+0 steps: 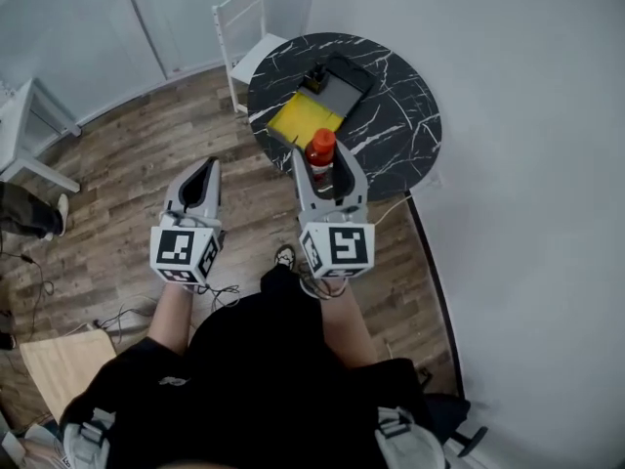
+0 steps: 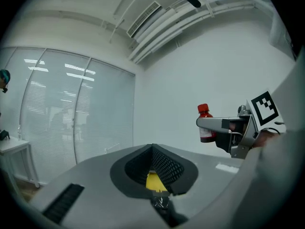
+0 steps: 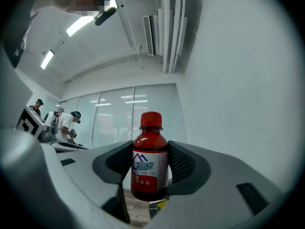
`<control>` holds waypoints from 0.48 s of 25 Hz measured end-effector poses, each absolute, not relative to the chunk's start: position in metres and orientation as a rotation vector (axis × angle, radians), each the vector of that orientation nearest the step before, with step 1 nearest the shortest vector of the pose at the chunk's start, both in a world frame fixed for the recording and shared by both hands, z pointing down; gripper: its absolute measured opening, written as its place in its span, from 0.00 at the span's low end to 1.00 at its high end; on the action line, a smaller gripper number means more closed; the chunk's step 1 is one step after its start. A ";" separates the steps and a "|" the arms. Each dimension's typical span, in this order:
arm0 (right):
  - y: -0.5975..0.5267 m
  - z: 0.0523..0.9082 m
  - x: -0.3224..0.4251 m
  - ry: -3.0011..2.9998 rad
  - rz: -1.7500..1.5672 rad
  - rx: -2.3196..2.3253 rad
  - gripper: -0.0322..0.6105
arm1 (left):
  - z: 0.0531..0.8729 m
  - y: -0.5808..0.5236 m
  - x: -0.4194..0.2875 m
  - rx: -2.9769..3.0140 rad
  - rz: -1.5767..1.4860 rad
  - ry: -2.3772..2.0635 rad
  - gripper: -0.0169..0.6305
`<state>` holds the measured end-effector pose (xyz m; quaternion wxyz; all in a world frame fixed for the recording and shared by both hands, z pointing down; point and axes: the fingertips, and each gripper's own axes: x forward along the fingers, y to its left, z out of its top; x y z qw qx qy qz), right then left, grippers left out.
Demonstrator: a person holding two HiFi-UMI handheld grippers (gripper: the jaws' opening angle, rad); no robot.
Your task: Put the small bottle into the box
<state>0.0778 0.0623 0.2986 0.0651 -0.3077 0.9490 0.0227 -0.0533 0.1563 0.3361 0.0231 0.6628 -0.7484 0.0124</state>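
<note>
A small red bottle (image 1: 320, 152) with a red cap and a white-and-red label stands upright between the jaws of my right gripper (image 1: 327, 161), which is shut on it. The right gripper view shows the bottle (image 3: 150, 162) pinched at its body by the dark pads. In the head view it hangs over the near edge of a round black marble table (image 1: 402, 115). On that table lies an open box (image 1: 304, 118) with a yellow inside and a dark lid folded back. My left gripper (image 1: 204, 167) is shut on nothing, over the wooden floor left of the table.
A white chair (image 1: 244, 22) stands behind the table, and a white wall runs along the right. A white side table (image 1: 27, 130) is at the far left. Cardboard (image 1: 61, 362) and cables lie on the floor. People (image 3: 70, 125) stand far off.
</note>
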 end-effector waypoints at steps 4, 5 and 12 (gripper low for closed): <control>0.021 0.290 0.062 2.846 0.074 -0.922 0.38 | 0.326 0.104 -0.067 2.098 0.044 -2.284 0.03; 0.011 0.290 0.059 2.846 0.080 -0.921 0.38 | 0.327 0.091 -0.068 2.105 0.053 -2.271 0.03; -0.061 0.310 0.052 2.862 0.012 -0.942 0.38 | 0.355 0.015 -0.079 2.092 0.190 -2.192 0.03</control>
